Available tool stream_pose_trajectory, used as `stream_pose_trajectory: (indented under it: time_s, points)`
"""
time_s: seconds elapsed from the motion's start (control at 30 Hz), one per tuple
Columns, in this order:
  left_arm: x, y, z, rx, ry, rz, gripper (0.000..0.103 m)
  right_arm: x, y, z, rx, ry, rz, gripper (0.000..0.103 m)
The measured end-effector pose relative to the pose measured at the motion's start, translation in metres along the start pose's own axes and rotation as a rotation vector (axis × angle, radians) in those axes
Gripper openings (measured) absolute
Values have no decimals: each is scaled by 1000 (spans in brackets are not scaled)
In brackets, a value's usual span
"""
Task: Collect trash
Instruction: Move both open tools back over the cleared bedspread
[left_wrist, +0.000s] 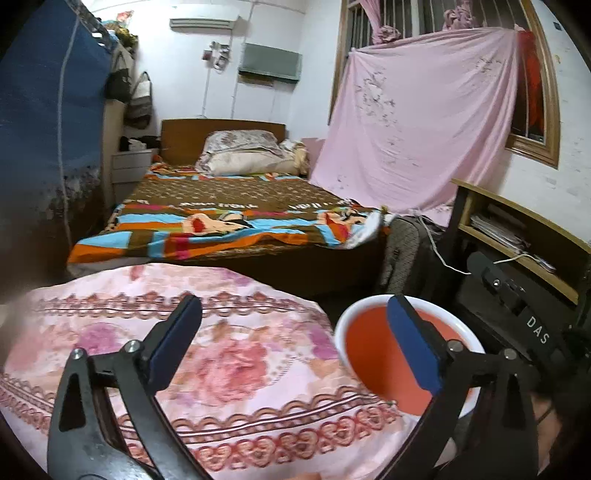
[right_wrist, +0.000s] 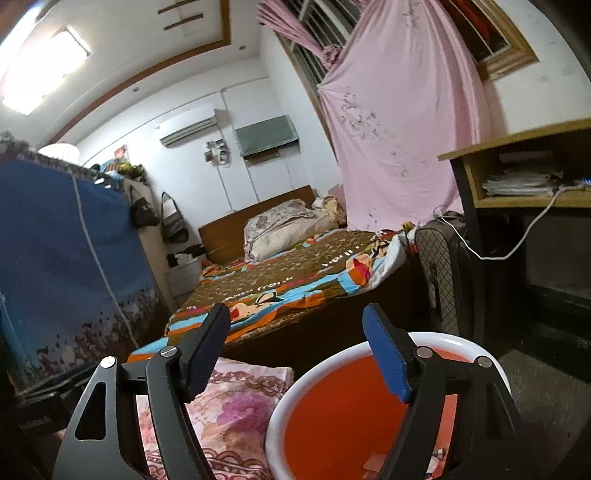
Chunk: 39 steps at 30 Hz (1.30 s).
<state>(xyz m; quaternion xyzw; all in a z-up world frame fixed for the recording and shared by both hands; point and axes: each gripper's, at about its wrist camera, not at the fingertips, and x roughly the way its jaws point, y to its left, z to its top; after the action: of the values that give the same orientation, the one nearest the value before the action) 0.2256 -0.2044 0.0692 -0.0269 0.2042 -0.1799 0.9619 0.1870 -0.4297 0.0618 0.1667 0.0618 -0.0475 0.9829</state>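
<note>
I see my left gripper (left_wrist: 293, 343) with its jaws spread wide and nothing between them, poised over the pink floral cloth (left_wrist: 207, 354) beside the bin. My right gripper (right_wrist: 299, 354) is also spread and empty, its blue-padded finger over the rim of the orange bin (right_wrist: 332, 413) with the white rim. Inside that bin, near the bottom edge of the right view, I make out small scraps of trash (right_wrist: 373, 463). The bed (left_wrist: 229, 218) lies beyond.

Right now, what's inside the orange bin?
Inside the orange bin, small scraps lie at the bottom. The right gripper covers part of the interior, so more may be hidden.
</note>
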Motion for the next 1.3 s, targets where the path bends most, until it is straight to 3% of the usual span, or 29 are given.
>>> stream_pose_trajectory:
  time_s: [0.13,0.3,0.87,1.3]
  points:
    - [-11,15,-2,-22,-25,32,91,-1,10,-2,-31,-6,14,84]
    - [-23,34,-6,-63,-40,70,91,-4,22,-4,-68,-24,35,103]
    - [-70,75,-28,-114,-83,192,91,-24,64,-15,-200,-49,87,103]
    - [-116,87,-64,-102,-92,226,91,-78,90,-41,-300,-22,86,103]
